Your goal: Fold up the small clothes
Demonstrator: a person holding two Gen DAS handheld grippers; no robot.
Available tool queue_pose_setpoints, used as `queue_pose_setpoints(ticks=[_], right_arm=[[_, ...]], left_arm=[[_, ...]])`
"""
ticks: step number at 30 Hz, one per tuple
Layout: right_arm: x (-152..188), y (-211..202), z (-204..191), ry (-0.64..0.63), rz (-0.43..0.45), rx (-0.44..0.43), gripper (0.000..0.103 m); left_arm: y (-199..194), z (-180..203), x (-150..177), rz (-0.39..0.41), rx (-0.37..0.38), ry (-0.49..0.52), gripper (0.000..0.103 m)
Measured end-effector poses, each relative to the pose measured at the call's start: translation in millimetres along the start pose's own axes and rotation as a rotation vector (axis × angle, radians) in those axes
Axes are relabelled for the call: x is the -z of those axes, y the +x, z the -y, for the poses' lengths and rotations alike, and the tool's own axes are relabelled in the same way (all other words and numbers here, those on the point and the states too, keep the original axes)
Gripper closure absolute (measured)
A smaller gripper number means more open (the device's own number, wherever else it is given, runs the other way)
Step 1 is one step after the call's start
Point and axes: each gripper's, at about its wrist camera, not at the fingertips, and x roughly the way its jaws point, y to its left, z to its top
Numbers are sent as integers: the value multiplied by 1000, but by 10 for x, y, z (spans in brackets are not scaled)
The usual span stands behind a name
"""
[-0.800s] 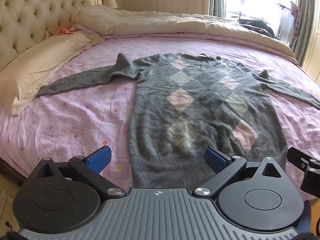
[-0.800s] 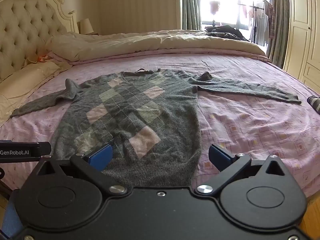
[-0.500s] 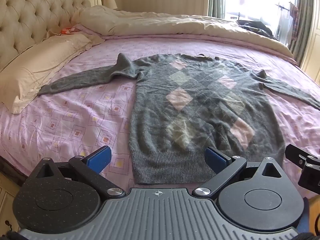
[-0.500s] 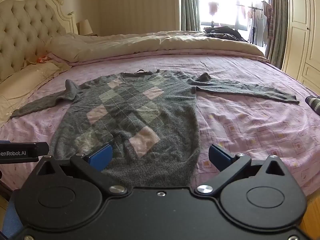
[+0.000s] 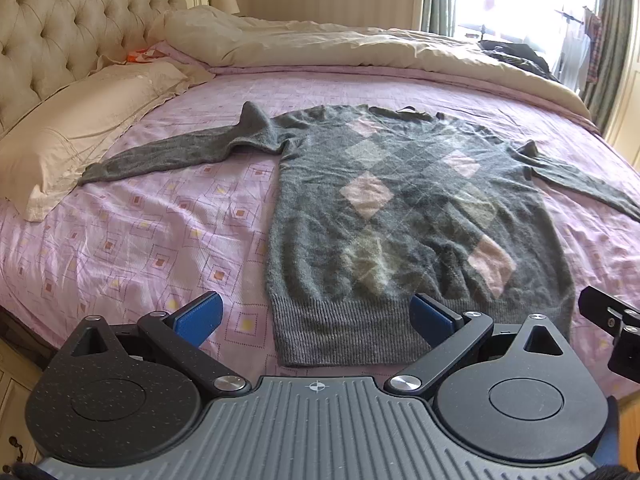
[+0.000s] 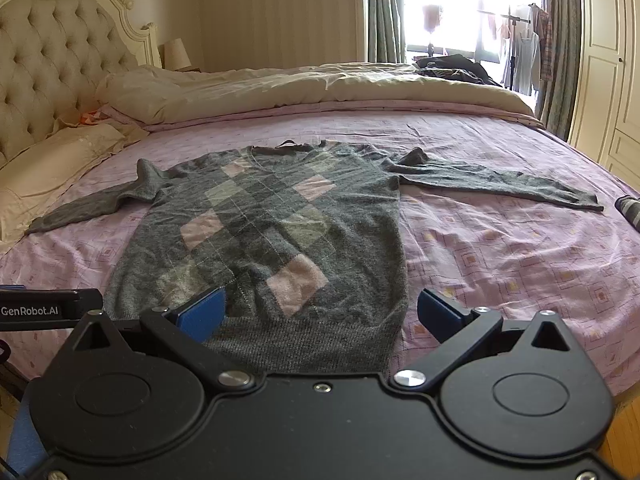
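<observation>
Since a moment ago both of my grippers have drawn back a little toward the near edge of the bed, so the sweater's ribbed hem, earlier partly hidden behind my left gripper's body, now shows whole in the left wrist view. I hold my left gripper [image 5: 316, 316] low and level, pointing across the mattress, jaws spread wide and gripping nothing; its blue pads [image 5: 199, 317] stand apart with the near left corner of the hem between them. My right gripper [image 6: 320, 314] sits beside it in the same pose, jaws released too, and the hem's near right corner falls between its fingers. Neither pad touches the knit.

The argyle sweater [image 5: 400, 216] lies flat and face up on the pink bedsheet [image 5: 132, 240], neck far, hem near, both sleeves stretched out sideways. Its knit is fuzzy grey wool with pale pink and greyish diamonds crossed by thin lines; the hem is tighter ribbing. The sheet is printed with small squares. At far left a cream pillow [image 5: 72, 128] rests below a tufted headboard [image 5: 60, 28], and a beige duvet [image 6: 320, 88] is bunched along the far side
</observation>
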Motion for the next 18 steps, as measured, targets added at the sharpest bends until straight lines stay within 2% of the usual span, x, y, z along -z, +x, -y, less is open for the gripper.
queue_pose_setpoints(ticks=[18], right_arm=[[0,34,-35,-5,-8,-4,1]], left_arm=[[20,26,-8,-7,-1,7,2]])
